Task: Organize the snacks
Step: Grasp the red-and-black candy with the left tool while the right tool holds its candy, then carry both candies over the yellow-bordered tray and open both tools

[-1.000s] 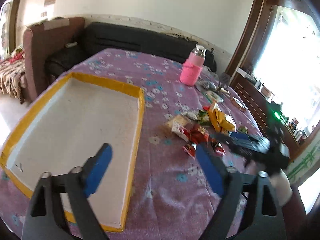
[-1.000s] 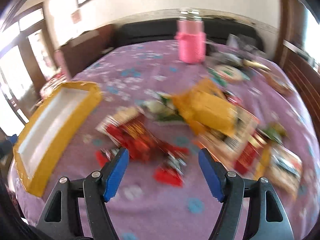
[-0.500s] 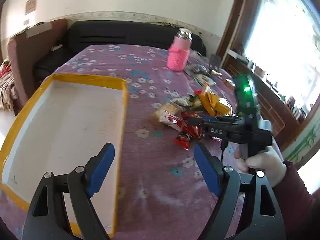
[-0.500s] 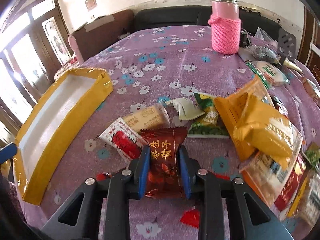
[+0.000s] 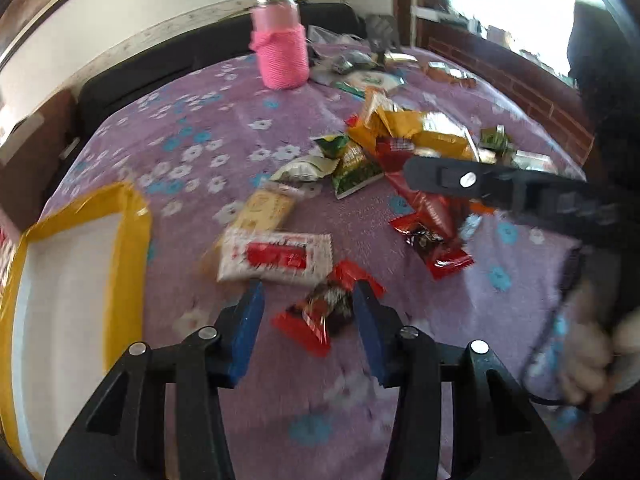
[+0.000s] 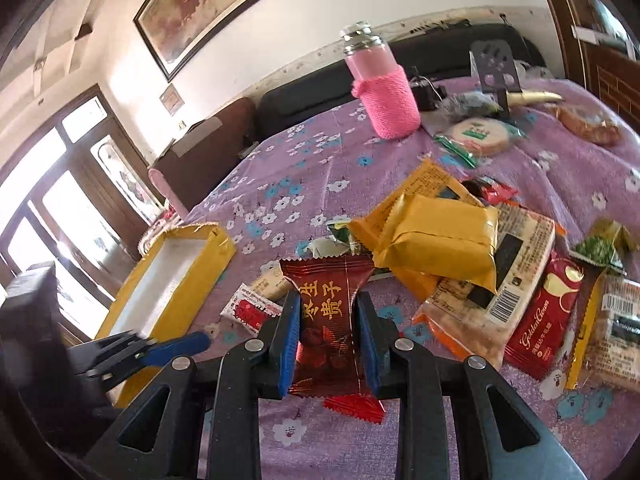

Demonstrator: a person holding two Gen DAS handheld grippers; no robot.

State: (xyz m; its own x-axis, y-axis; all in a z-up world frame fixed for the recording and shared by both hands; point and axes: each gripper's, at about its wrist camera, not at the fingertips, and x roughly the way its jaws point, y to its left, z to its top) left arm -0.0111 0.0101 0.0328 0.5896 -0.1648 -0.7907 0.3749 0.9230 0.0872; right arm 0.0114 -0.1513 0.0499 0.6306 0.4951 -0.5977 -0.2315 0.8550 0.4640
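We are closing our left gripper (image 5: 308, 316) around a red candy (image 5: 326, 312) lying crosswise between its fingers, while our right gripper (image 6: 328, 336) is pinching an upright dark-red sweet (image 6: 326, 316).

Both grippers share one build: matte black plastic arms with triangular cut-outs, round silver screws at the pivots, and flat blue pads lining the inner faces of the fingers; the left gripper (image 5: 306, 332) shows four such screws across its linkage, as does the right gripper (image 6: 328, 334); seen from the left wrist, the right tool is a long black bar with a silver screw; a thin black cable trails by the blurred hand (image 5: 592, 364); a dark maroon sleeve covers the wrist.
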